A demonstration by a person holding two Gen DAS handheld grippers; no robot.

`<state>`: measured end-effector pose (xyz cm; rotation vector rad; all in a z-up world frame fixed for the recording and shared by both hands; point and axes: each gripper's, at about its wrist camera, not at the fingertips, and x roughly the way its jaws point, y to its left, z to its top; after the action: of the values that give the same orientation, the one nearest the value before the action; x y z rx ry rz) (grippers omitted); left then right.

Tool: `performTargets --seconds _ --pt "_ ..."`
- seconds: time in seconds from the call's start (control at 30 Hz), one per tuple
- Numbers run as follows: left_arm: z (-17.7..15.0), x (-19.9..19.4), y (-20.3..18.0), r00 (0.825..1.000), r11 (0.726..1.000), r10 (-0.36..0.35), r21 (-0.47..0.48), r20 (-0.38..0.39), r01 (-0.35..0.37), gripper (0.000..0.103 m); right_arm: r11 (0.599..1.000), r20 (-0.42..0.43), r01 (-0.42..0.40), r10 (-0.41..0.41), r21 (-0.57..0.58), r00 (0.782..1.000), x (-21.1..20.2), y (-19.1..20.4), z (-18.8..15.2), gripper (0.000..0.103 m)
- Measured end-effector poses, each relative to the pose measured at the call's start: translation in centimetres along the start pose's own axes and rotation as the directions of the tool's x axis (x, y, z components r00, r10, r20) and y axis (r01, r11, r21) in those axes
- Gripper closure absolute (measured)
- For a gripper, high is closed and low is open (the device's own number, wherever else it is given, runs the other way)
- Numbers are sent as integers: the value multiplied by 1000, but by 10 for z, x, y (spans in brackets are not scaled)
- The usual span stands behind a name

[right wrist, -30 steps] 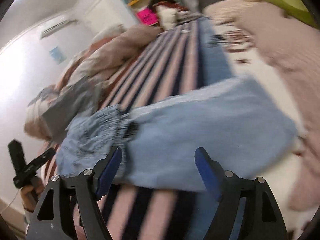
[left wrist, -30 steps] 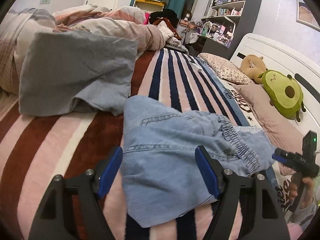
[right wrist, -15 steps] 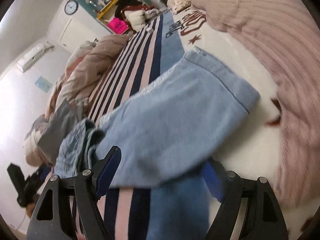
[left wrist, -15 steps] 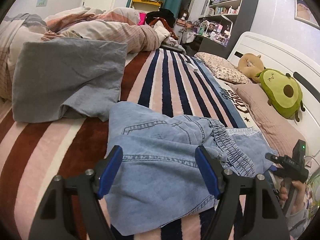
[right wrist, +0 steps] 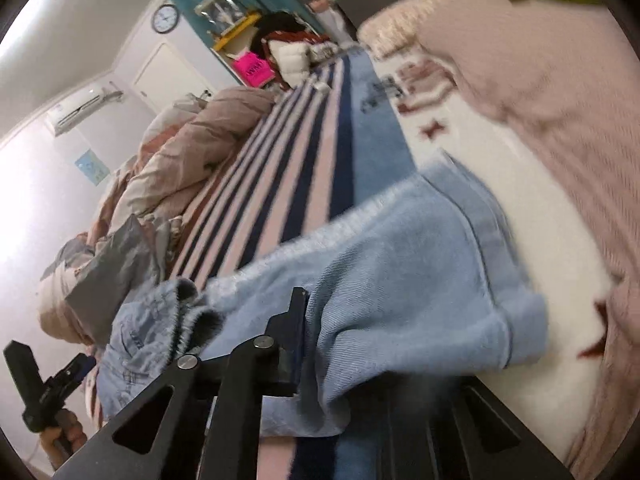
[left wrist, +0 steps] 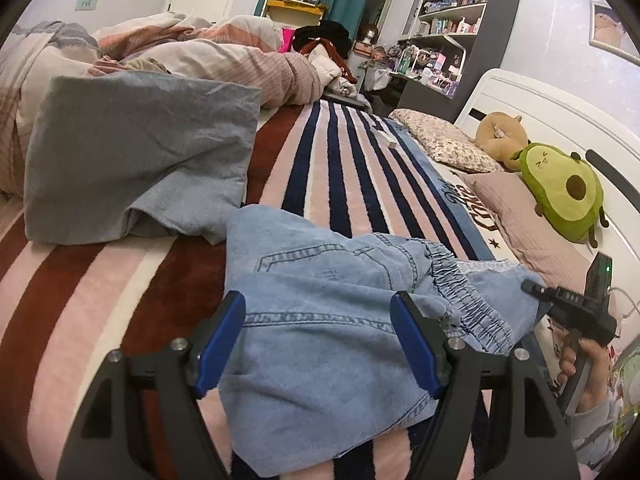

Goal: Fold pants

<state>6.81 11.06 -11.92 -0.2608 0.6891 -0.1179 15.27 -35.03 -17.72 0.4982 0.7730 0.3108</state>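
Note:
Light blue denim pants point(left wrist: 320, 300) lie crumpled on the striped bedspread point(left wrist: 344, 168), their elastic waistband point(left wrist: 460, 280) bunched towards the right. My left gripper point(left wrist: 318, 340) hovers open just above the seat of the pants, its blue pads point(left wrist: 222, 344) clear of the cloth. In the right wrist view the pant leg point(right wrist: 420, 272) stretches away to its hem. My right gripper point(right wrist: 308, 312) is closing tight on the near edge of that leg. Denim is pinched between its jaws and drapes over one finger. A hand holds that gripper point(left wrist: 568, 312) at the right edge of the left wrist view.
A grey folded cloth point(left wrist: 136, 160) and a heaped pink quilt point(left wrist: 224, 60) lie at the left. Pink pillows point(left wrist: 520, 216), an avocado plush point(left wrist: 564, 188) and a white headboard point(left wrist: 540, 108) line the right side. Shelves point(left wrist: 452, 20) stand at the back.
The right gripper's jaws went from wide open to clamped on the pant leg's near edge as it moved in. The left gripper stays open over the pants.

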Motion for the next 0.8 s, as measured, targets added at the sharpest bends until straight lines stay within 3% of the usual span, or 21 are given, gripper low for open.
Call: performTargets --seconds 0.27,0.43,0.6,0.7,0.8 --pt "-2 -27 17 998 1000 -9 -12 60 10 32 984 98 -92 108 -152 989 -12 81 20 99" --pt "-6 -45 35 995 1000 -3 -30 96 6 32 930 60 -165 194 -327 979 6 163 8 99" --pt "-11 -55 50 993 998 6 -55 115 1 31 812 -87 -256 248 -525 965 44 239 -33 99" --pt "-15 -59 59 993 997 9 -73 119 0 31 737 -235 -307 204 -602 950 71 264 -65 99" --pt "-18 -59 66 993 996 10 -92 114 0 31 676 -365 -371 160 -637 917 92 271 -97 98"
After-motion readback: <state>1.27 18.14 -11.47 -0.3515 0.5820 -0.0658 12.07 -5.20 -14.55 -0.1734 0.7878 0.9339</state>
